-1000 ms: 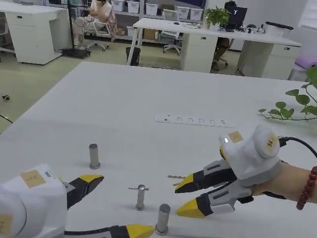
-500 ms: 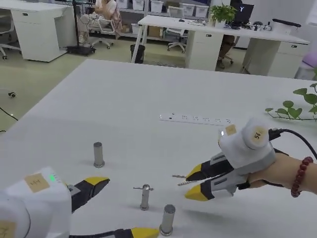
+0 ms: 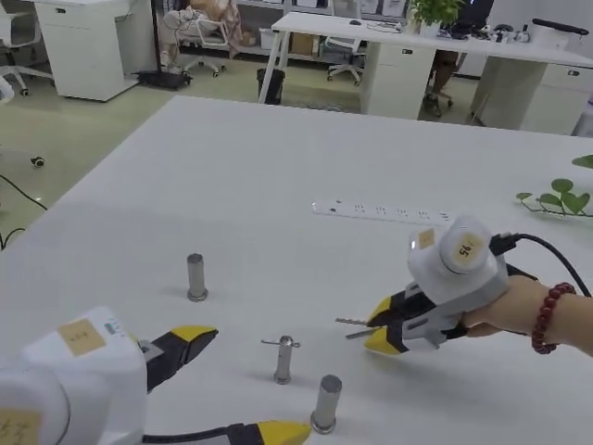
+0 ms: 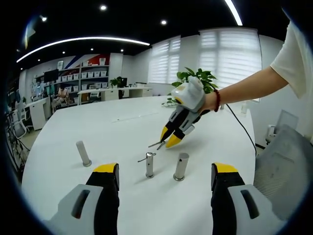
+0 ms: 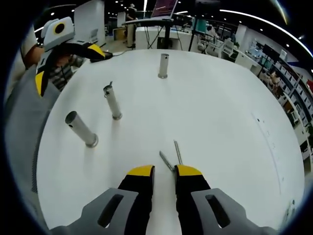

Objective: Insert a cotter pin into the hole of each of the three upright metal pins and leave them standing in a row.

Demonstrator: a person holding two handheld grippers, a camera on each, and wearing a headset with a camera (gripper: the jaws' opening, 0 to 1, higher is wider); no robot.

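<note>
Slip risk: cotter pin [image 5: 177, 152] clamped askew in the right gripper [image 5: 165, 171], left gripper [image 4: 165, 169] with jaws apart.
The near metal pin [image 3: 325, 403] could be toppled if it is struck off-line.

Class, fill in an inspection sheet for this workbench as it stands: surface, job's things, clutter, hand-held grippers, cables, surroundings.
Surface: white table, plain and flat.
Job's things: three upright metal pins: far pin, middle pin, near pin. A fitted cotter pin goes through the middle pin; none in the other two.
Clutter: power strip lying flat; plant at the table's right side.
Grippers: left hand-held gripper open, beside the near pin; right hand-held gripper shut on a loose cotter pin, thin prongs sticking out.
Cables: black cable runs from the right hand-held gripper.
Surroundings: office desks, a chair, a seated person.
</note>
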